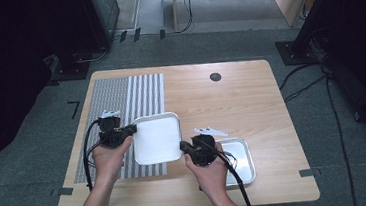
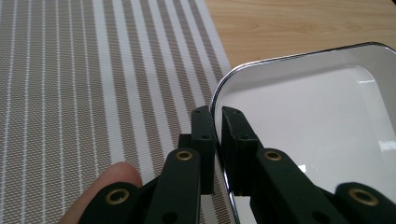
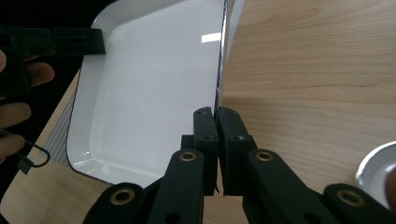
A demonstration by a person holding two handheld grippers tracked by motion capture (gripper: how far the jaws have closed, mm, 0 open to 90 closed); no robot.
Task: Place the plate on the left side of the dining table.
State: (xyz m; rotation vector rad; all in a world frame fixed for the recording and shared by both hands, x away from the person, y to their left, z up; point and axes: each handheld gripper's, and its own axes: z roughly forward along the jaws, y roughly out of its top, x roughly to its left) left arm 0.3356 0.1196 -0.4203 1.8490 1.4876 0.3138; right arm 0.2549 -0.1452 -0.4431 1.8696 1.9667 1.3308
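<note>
A white rectangular tray (image 1: 157,138) sits between my two grippers, half over the striped placemat (image 1: 116,104) and half over bare wood. My left gripper (image 1: 132,130) is shut on the rim near the tray's far left corner. In the left gripper view its jaws (image 2: 218,123) pinch the dark-edged rim of the tray (image 2: 303,121). My right gripper (image 1: 182,145) is shut on the rim at the tray's near right corner. In the right gripper view its jaws (image 3: 216,121) clamp that edge of the tray (image 3: 149,79), and the left gripper (image 3: 79,42) shows across it. The tray is empty.
A shiny metal tray (image 1: 241,160) lies on the table (image 1: 251,97) just right of my right hand, its rim (image 3: 373,172) near the gripper. A round black grommet (image 1: 215,77) is set in the wood at the back. Cables trail from both grippers toward the front edge.
</note>
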